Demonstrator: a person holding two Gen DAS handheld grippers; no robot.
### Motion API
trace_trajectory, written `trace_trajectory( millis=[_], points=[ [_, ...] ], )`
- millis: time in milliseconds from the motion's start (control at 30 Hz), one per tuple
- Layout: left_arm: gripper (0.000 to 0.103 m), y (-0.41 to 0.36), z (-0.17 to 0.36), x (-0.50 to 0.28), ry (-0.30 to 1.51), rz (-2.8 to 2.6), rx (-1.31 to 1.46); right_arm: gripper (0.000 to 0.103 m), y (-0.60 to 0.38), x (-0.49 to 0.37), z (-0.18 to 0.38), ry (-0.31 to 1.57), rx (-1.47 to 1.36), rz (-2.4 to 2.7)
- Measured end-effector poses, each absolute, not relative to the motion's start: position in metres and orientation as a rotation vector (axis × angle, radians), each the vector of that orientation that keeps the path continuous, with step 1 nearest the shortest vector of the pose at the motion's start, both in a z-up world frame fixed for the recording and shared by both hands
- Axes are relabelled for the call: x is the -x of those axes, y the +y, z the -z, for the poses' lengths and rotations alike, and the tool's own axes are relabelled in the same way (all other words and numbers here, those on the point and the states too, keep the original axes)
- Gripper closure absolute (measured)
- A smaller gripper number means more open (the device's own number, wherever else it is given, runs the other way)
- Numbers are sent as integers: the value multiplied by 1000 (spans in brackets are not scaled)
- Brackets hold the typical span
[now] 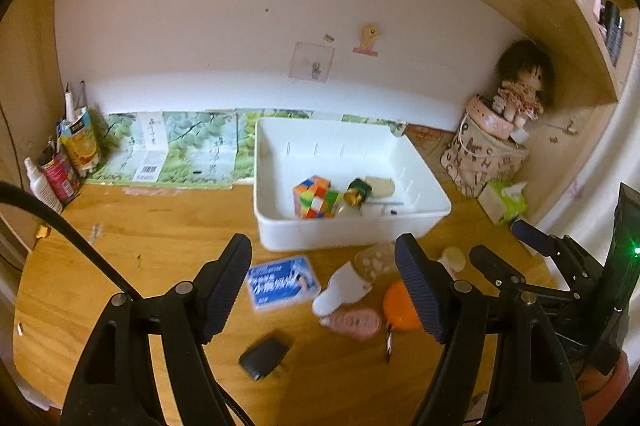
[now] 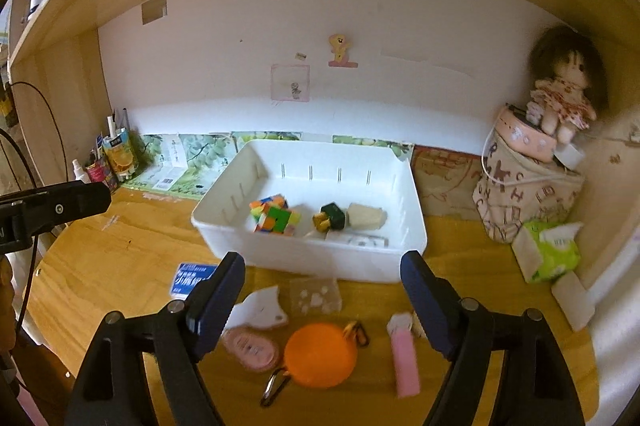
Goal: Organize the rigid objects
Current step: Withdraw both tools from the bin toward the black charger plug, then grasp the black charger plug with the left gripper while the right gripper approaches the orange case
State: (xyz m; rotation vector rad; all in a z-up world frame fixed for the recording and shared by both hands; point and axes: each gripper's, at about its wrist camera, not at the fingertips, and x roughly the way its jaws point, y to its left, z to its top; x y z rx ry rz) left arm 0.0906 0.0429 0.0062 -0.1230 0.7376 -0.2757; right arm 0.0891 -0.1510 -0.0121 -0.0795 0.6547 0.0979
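Observation:
A white bin [image 1: 352, 232] [image 2: 304, 258] stands mid-desk and holds a colour cube [image 1: 314, 196] [image 2: 274, 214], a dark green bottle with a gold cap [image 1: 358, 191] [image 2: 330, 216] and a beige block [image 2: 366, 216]. In front of it on the wood lie a blue packet [image 1: 282, 284], a white piece [image 2: 262, 308], a clear bag [image 2: 316, 296], a pink oval [image 2: 250, 348], an orange disc [image 2: 320, 354], a pink lighter [image 2: 406, 358] and a black charger [image 1: 264, 358]. My left gripper [image 1: 324, 266] hangs open over them. My right gripper [image 2: 322, 284] is open too, with nothing between its fingers.
A doll [image 2: 564, 86] sits on a patterned bag [image 2: 520, 198] in the back right corner, with a green tissue pack [image 2: 548, 250] beside it. Cans and bottles [image 1: 68, 158] crowd the back left. The wall and a shelf overhead close the desk in.

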Motion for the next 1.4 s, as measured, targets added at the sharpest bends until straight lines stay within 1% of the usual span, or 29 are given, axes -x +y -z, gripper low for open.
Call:
trace_trajectory(
  millis=[433, 700, 1100, 1267, 1400],
  points=[
    [26, 82, 16, -44, 810, 273, 102, 22, -130, -32, 40, 709, 22, -21],
    [26, 91, 35, -37, 878, 256, 90, 22, -128, -19, 60, 761, 0, 15],
    [26, 89, 79, -46, 1083, 275, 132, 22, -142, -27, 99, 891, -141, 25],
    [21, 82, 100, -56, 1172, 283, 115, 21, -150, -47, 110, 928, -190, 29],
    [21, 80, 114, -72, 1233, 275, 107, 21, -157, -69, 120, 979, -224, 29]
  ],
)
